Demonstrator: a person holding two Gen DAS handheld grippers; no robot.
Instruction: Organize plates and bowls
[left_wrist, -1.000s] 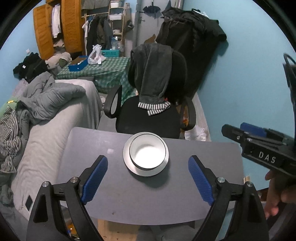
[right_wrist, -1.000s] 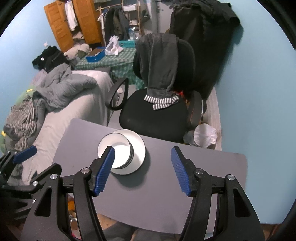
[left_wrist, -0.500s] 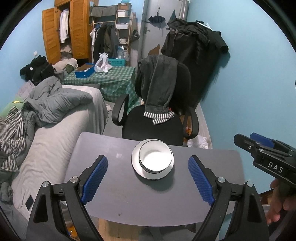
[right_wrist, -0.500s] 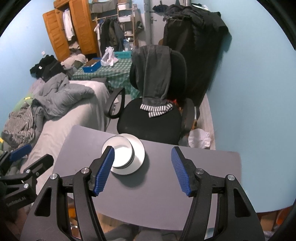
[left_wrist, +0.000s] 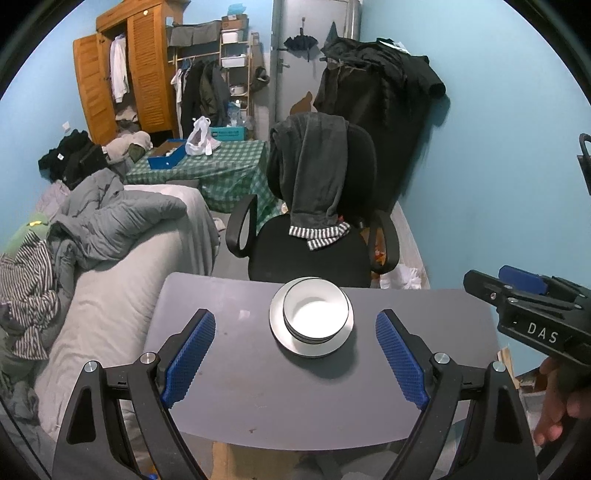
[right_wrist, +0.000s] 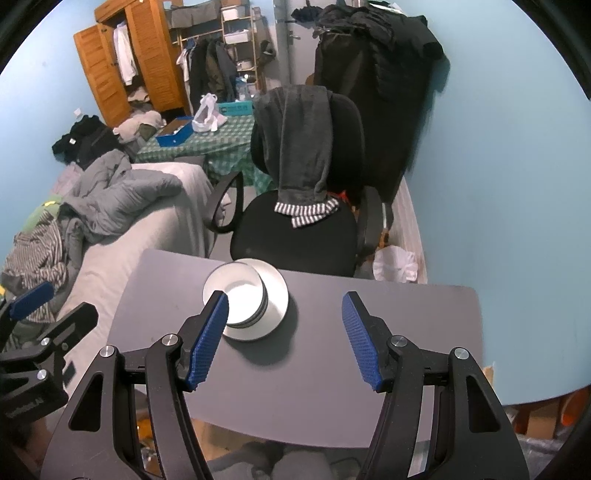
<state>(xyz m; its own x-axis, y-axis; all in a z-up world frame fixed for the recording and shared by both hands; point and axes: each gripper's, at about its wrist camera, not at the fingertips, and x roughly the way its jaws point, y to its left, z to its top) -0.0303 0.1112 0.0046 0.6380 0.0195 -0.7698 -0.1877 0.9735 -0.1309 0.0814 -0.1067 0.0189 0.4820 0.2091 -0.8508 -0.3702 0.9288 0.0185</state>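
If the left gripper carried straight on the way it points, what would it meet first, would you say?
Probably the bowl stacked on the plate: it sits centred between the open jaws of the left gripper, nothing in between, though depth is hard to judge.

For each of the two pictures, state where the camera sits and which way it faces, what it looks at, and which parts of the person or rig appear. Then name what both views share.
Left wrist view: sits on the left gripper, facing forward and down at the bowls on the plate; the right gripper and a hand show at right.
Right wrist view: sits on the right gripper, angled down over the grey table; the left gripper shows at lower left.
Shared: bowls, plate, table, office chair.
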